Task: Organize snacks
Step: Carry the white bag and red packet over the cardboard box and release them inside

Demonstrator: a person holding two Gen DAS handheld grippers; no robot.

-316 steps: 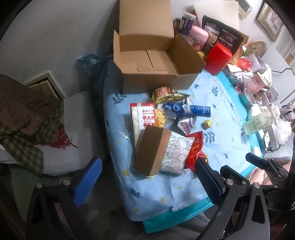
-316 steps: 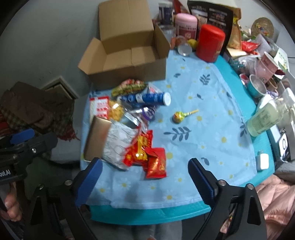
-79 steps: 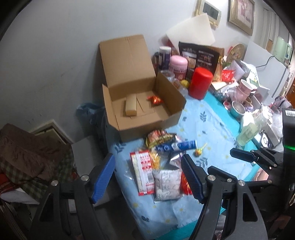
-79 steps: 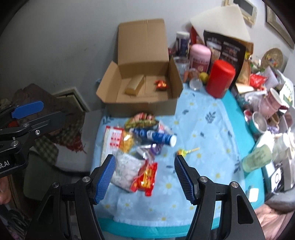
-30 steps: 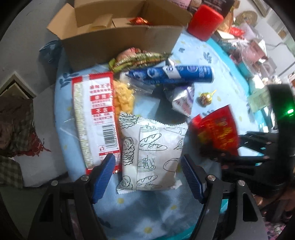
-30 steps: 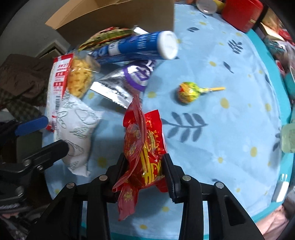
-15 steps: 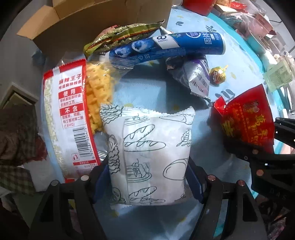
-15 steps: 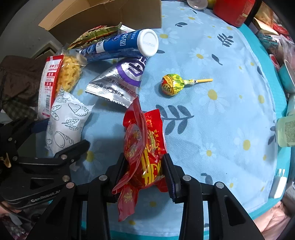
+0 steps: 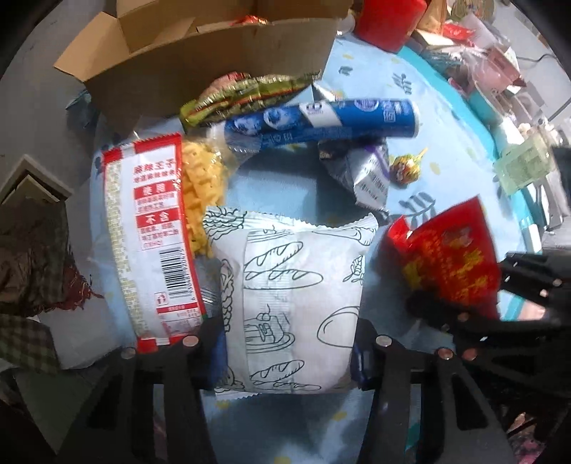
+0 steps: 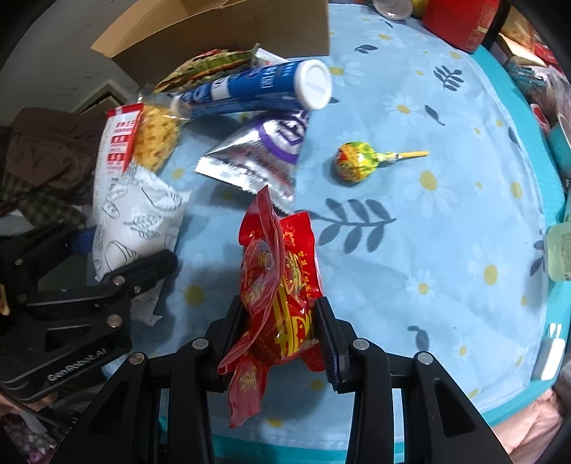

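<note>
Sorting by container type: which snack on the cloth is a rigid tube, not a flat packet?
The blue tube with the white cap, lying on its side just before the cardboard box.

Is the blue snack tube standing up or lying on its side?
Lying on its side: the blue snack tube rests lengthwise on the floral tablecloth, its white end cap facing sideways.

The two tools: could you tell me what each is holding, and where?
The left tool is closing across the white bread packet's lower end; the right tool grips the red packet's lower middle.
</note>
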